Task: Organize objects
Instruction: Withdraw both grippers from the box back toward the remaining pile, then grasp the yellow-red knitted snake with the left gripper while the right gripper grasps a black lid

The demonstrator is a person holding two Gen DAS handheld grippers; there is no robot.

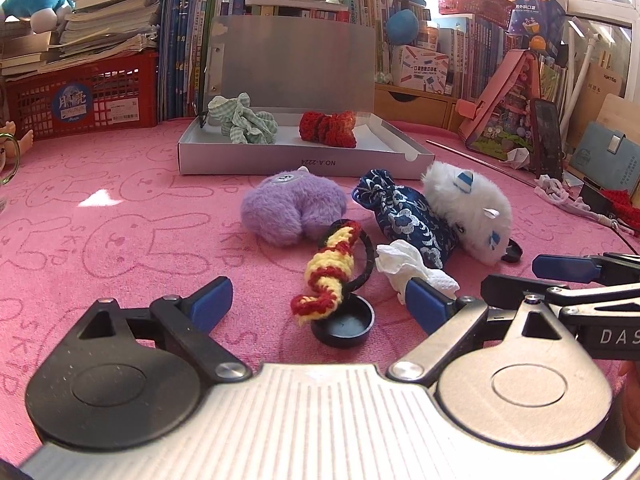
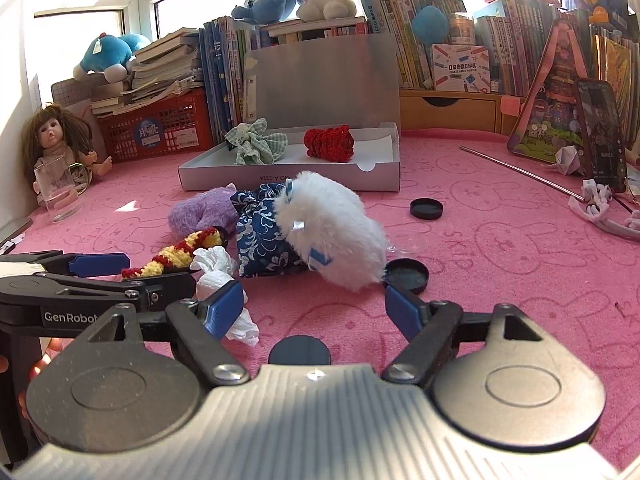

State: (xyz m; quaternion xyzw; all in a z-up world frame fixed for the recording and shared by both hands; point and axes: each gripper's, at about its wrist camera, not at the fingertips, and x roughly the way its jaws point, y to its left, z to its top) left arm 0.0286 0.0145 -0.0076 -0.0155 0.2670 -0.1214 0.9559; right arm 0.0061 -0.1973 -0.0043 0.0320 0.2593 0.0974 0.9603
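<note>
Left wrist view: left tongs [image 1: 320, 300] spread wide, empty, over the soft, light yellow-red crocheted tie [image 1: 330, 270], in front of the white box [image 1: 304, 160]; pinch its mid-body. Right tongs [image 2: 314, 306] likewise wide, empty, near the box.

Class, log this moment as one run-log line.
left gripper: open, empty | right gripper: open, empty | box: green scrunchie, red scrunchie | white plush: on cloth
</note>
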